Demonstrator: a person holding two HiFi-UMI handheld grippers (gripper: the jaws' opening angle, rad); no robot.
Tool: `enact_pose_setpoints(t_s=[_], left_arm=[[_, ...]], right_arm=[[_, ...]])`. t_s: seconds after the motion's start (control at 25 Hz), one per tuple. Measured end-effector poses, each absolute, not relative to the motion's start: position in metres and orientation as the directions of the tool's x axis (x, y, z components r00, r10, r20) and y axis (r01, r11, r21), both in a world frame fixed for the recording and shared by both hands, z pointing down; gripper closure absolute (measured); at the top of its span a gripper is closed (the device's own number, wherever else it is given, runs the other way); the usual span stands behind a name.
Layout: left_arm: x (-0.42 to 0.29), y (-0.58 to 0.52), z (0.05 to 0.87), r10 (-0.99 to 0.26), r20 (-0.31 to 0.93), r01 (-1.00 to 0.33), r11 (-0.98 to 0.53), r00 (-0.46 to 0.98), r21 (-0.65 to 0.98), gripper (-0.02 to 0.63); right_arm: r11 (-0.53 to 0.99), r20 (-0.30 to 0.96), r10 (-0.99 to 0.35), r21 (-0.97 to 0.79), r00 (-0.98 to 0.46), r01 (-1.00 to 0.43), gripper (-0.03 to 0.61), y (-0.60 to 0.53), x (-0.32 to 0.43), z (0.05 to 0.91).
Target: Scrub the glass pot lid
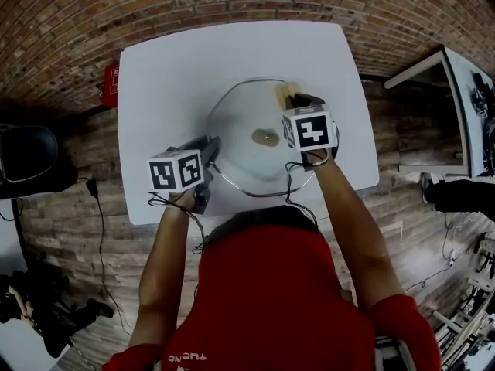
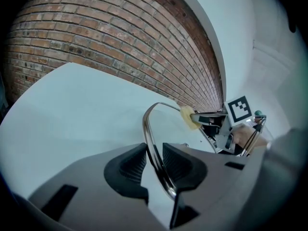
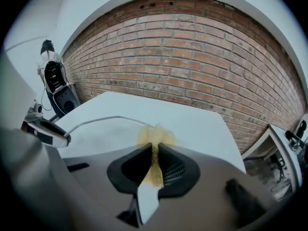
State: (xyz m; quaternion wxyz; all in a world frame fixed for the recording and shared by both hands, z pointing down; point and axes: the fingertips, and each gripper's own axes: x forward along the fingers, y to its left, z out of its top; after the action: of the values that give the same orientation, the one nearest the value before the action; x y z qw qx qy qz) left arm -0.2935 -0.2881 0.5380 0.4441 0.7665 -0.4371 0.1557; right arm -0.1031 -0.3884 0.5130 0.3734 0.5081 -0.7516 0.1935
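Observation:
A round glass pot lid [image 1: 240,122] with a metal rim and a centre knob [image 1: 265,137] rests on the white table [image 1: 186,60]. My left gripper [image 1: 210,151] holds the lid at its near left edge. In the left gripper view the metal rim [image 2: 153,143] stands on edge between the pads of that gripper [image 2: 154,160]. My right gripper [image 1: 298,100] is shut on a yellow sponge [image 1: 286,93] at the lid's far right rim. The sponge [image 3: 154,143] is squeezed thin between the right gripper's [image 3: 154,163] pads and touches the rim [image 3: 96,121].
A red object [image 1: 110,83] sits at the table's far left edge. White furniture [image 1: 456,107] stands to the right, a black chair [image 1: 27,153] to the left, and cables [image 1: 100,215] trail over the brick floor. The person's red-clad torso is at the table's near edge.

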Motion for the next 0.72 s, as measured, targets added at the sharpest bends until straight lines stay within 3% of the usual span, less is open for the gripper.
enact_pose_setpoints(t_s=[0.36, 0.72], left_arm=[[-0.293, -0.288, 0.539, -0.535, 0.627, -0.81, -0.217, 0.566, 0.545, 0.501], [-0.294, -0.288, 0.54, -0.537, 0.627, -0.81, -0.215, 0.564, 0.545, 0.502]], right_arm=[[0.63, 0.739, -0.45, -0.135, -0.501, -0.765, 0.525, -0.305, -0.231, 0.507], [0.662, 0.786, -0.39, -0.123, -0.48, -0.739, 0.525, -0.289, -0.244, 0.531]])
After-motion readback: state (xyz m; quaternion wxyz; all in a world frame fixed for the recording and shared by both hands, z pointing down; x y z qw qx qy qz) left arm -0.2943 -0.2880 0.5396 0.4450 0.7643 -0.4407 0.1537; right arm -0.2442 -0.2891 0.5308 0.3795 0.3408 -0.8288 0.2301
